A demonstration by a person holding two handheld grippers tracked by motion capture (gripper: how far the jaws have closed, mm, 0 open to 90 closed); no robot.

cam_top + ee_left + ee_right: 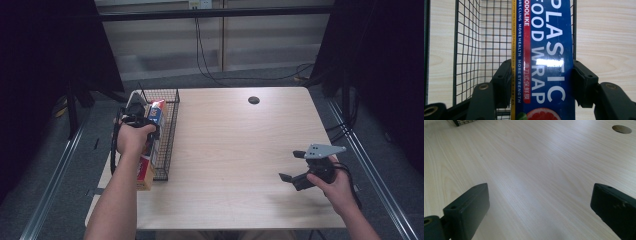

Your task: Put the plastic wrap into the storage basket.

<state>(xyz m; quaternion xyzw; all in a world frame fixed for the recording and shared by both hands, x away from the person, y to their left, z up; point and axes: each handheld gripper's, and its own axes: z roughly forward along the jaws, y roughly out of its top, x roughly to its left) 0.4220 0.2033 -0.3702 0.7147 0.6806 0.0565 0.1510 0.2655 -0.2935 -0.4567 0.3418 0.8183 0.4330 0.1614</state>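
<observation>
Evidently the step in hand is moving the plastic wrap box [546,60] with respect to the wire basket [167,135], whether going in or coming out the pictures alone do not settle. The left gripper [541,75] has its jaws clamped on the box's two long sides, the blue printed face turned up between them. Beyond and to the left of those jaws lies the basket's mesh, its floor bare where it shows; to the right of them is open bench [606,37]. From the high view the box looks to run along the basket's near side, one end sticking out past the basket's end toward the person, but whether it rests on the rim or hangs free I cannot tell.

The right gripper [299,172] hovers low over bare bench, jaws wide apart with nothing between them, well apart from the basket.

Next, I judge, the left hand must keep its squeeze, hold the long box level, and line it up with the basket's length so neither end snags the wires.
</observation>
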